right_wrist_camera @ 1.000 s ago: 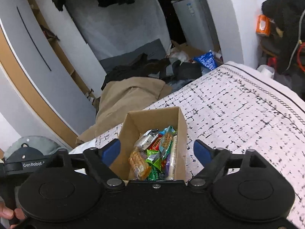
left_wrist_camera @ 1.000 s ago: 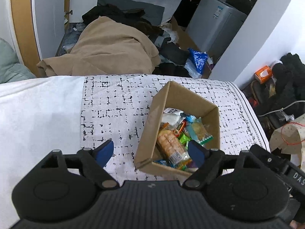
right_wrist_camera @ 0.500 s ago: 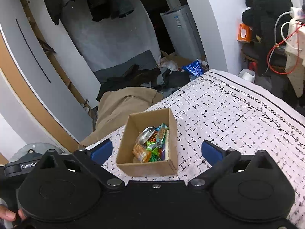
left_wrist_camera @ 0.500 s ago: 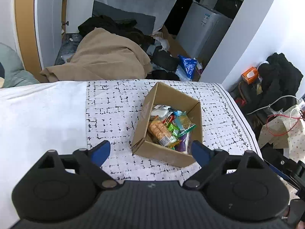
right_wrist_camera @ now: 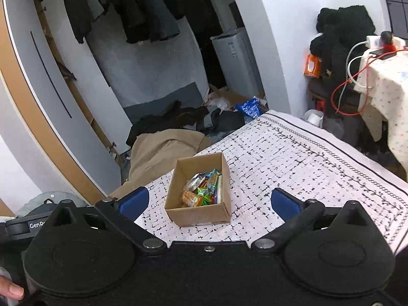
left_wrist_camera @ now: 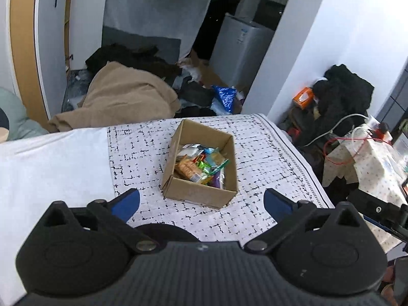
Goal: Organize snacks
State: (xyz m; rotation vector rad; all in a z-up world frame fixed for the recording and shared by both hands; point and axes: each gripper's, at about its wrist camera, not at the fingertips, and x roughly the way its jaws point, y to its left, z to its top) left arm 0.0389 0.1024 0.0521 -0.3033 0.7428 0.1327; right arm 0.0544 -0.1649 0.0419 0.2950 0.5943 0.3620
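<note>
An open cardboard box (left_wrist_camera: pixel 199 195) (right_wrist_camera: pixel 201 215) stands on a black-and-white patterned cloth (left_wrist_camera: pixel 142 153) (right_wrist_camera: pixel 293 158). Several wrapped snacks (left_wrist_camera: pixel 199 164) (right_wrist_camera: pixel 202 190) lie inside it, among them an orange cracker pack and green wrappers. My left gripper (left_wrist_camera: pixel 201 202) is open and empty, held back from and above the box's near wall. My right gripper (right_wrist_camera: pixel 209 202) is open and empty too, also short of the box. The box sits between each gripper's blue fingertips in its view.
A plain white sheet (left_wrist_camera: pixel 51 163) covers the surface left of the patterned cloth. Beyond the far edge lie a tan blanket (left_wrist_camera: pixel 127 97) and dark clothes on the floor. A small cloth-covered table with cables (right_wrist_camera: pixel 382 81) stands at the right.
Both grippers have pulled back and risen away from the box, which now looks smaller and farther. Both jaws stand wider apart. The box and snacks have not moved.
</note>
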